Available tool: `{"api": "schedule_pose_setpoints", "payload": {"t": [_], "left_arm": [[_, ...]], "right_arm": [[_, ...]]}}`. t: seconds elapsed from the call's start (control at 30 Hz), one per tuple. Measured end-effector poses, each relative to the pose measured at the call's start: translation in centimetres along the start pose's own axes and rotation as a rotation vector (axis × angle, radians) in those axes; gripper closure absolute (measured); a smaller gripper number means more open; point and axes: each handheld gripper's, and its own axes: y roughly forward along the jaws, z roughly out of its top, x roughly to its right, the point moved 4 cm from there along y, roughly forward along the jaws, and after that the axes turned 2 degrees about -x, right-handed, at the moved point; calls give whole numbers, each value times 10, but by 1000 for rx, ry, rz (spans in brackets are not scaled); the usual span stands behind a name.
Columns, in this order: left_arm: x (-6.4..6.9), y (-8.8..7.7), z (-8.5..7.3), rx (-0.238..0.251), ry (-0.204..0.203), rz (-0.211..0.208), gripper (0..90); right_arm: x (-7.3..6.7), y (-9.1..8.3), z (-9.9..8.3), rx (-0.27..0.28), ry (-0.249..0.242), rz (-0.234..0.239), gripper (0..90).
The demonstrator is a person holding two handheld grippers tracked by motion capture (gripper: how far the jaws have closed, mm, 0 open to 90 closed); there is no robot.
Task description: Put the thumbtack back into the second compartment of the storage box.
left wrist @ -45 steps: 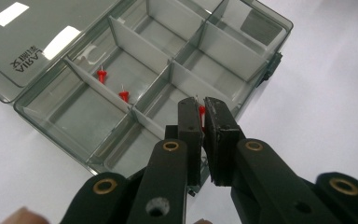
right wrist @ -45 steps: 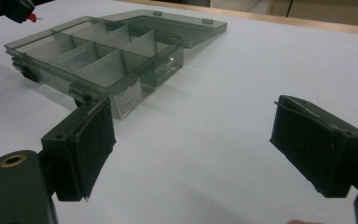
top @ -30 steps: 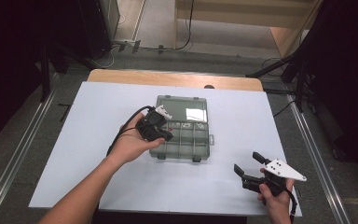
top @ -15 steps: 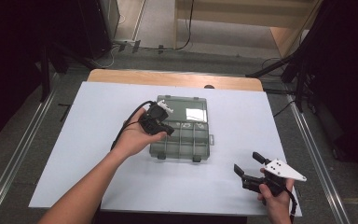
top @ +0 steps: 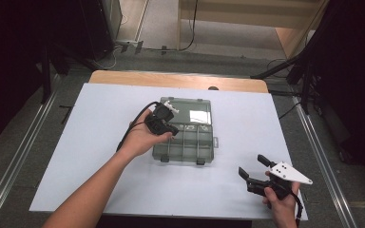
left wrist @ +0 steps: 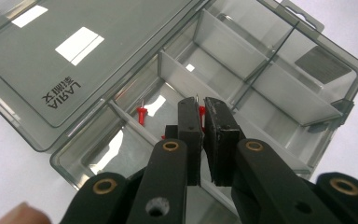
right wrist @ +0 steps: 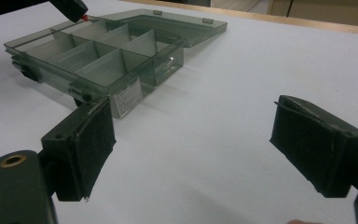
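A smoky clear compartment box (top: 190, 142) lies open at mid-table, its lid (left wrist: 74, 56) folded flat at the far side. My left gripper (top: 167, 127) hangs over the box's left compartments, shut on a red pushpin (left wrist: 201, 114) whose metal point sticks up between the pads. Another red pushpin (left wrist: 142, 113) lies in the compartment below. The box (right wrist: 107, 60) and the left gripper's tip with the red pin (right wrist: 85, 18) also show in the right gripper view. My right gripper (top: 251, 164) rests at the front right of the table, open, nothing between its pads (right wrist: 91, 140).
The white table top (top: 100, 118) has a wooden strip (top: 171, 78) along its far edge. Metal rails (top: 19, 156) run on the floor at both sides. Cables lie on the floor beyond the table.
The left gripper has shifted a little over the box and come slightly lower, still holding the pin. The right gripper has not moved.
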Motion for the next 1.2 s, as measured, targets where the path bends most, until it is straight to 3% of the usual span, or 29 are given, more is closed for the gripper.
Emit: {"api": "schedule_pose_setpoints", "payload": {"t": [0.53,0.87,1.1,1.2], "left_arm": [[-6,11,1,-15,-29,3,853],[-5,15,1,-21,-23,12,850],[-5,13,1,-4,-39,3,754],[-6,11,0,13,-42,2,661]], "right_arm": [[0,1,0,-1,-5,2,140],[1,1,0,-3,-3,1,140],[1,1,0,0,-4,3,140],[1,0,0,-1,-2,1,140]]}}
